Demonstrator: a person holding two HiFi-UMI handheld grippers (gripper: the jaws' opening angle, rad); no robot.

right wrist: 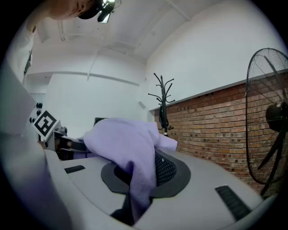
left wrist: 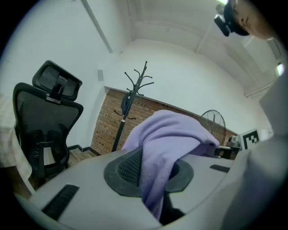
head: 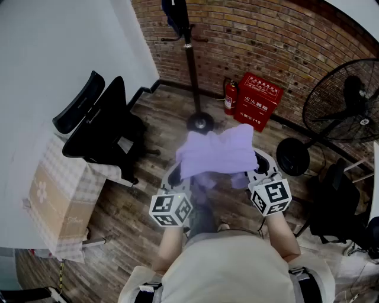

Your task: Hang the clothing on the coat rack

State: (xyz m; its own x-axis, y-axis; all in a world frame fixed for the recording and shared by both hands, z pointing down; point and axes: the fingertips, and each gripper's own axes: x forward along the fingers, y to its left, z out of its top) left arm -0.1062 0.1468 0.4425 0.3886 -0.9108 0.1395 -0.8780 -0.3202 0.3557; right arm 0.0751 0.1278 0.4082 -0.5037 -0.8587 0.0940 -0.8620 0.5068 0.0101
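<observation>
A lilac garment [head: 218,152] is stretched between both grippers in front of the person. My left gripper [head: 177,177] is shut on its left edge, and the cloth [left wrist: 162,148] drapes over the pads and hangs down between the jaws. My right gripper [head: 260,168] is shut on the right edge, where the cloth [right wrist: 130,152] folds over the pads. The black coat rack [head: 190,65] stands ahead by the brick wall, with a dark item [head: 173,15] hanging near its top. Both gripper views also take in the coat rack [left wrist: 130,105] [right wrist: 163,105] in the distance.
A black office chair [head: 100,127] stands at the left beside a cloth-covered table [head: 56,201]. A red fire-equipment box [head: 256,100] and an extinguisher [head: 230,96] sit against the brick wall. A large floor fan [head: 340,103] stands at the right. The floor is wooden.
</observation>
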